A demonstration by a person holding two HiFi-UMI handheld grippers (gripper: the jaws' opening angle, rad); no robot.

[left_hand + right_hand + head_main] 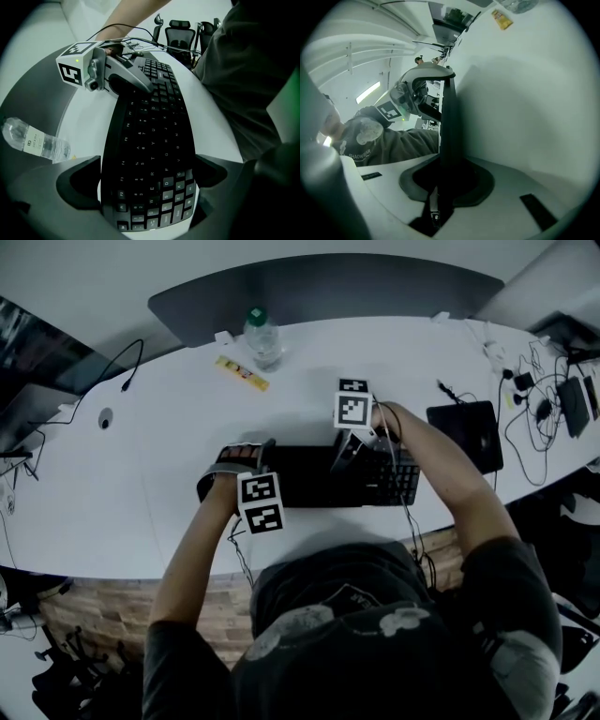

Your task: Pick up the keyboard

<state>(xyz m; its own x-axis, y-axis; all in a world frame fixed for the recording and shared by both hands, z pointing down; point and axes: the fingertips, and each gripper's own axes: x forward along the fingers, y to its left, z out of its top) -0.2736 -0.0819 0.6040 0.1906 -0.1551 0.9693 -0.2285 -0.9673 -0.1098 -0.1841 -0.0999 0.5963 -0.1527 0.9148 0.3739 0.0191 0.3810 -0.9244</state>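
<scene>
A black keyboard lies near the white table's front edge. My left gripper points steeply down over the keyboard's left end. In the left gripper view its jaws straddle the keyboard across its depth, one jaw against each long edge. My right gripper reaches the keyboard right of its middle, from the far side. In the right gripper view the keyboard shows edge-on as a thin dark slab, with my right gripper shut on it. The left gripper view shows the right gripper on the far keys.
A water bottle and a yellow packet lie on the table beyond the keyboard. A black pad sits right of it, with cables and chargers further right. Office chairs stand past the table's right end.
</scene>
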